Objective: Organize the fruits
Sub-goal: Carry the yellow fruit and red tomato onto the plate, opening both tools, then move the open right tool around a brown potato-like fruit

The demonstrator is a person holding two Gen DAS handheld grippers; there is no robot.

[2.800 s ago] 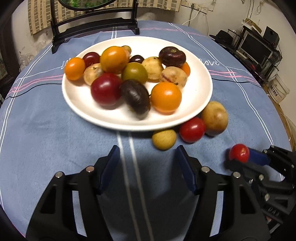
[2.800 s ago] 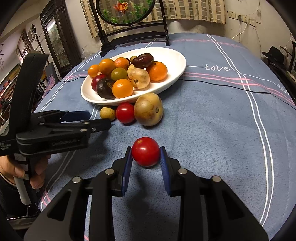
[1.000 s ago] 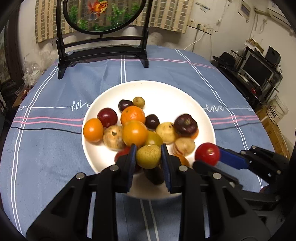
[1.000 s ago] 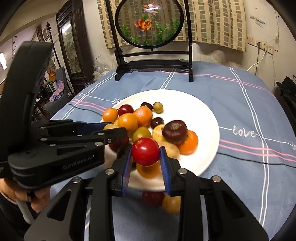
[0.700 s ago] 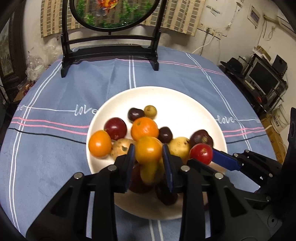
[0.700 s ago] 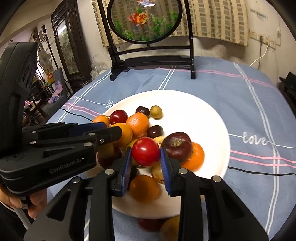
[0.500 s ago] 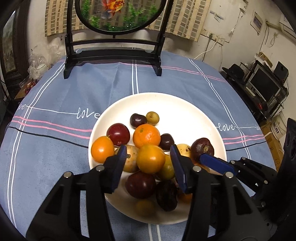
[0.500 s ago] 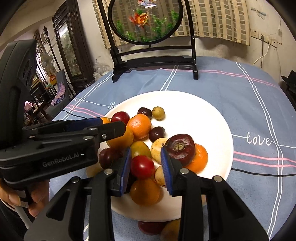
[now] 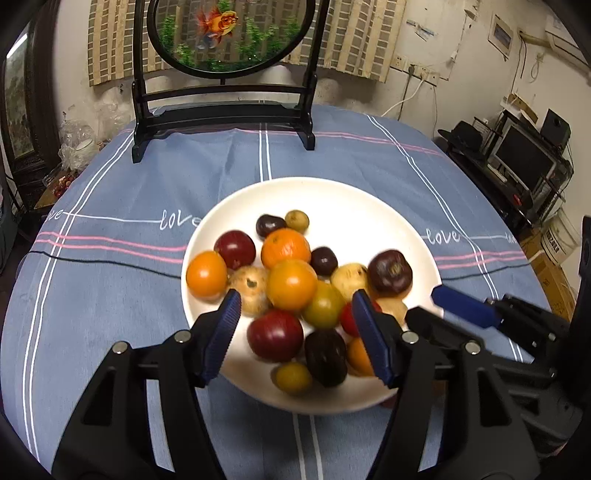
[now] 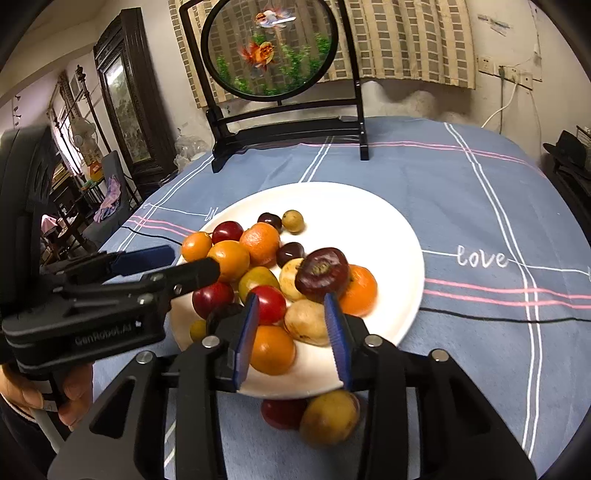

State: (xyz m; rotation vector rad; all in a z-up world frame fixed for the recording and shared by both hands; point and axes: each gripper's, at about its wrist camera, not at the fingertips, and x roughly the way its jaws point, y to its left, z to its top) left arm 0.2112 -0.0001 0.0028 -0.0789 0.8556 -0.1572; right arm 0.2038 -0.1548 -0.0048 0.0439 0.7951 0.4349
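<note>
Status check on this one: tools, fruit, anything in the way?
Left tool and right tool open, jaws just opening, empty. Red tomato on white plate. Two fruits off plate on tablecloth. Nothing blocking.

Home: clothed table [image 9: 110, 184], goldfish screen [image 9: 229, 33]

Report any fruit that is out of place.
Two fruits lie off the white plate on the blue tablecloth, against its near rim: a red fruit and a yellow-brown fruit. The rest sit piled on the plate.
</note>
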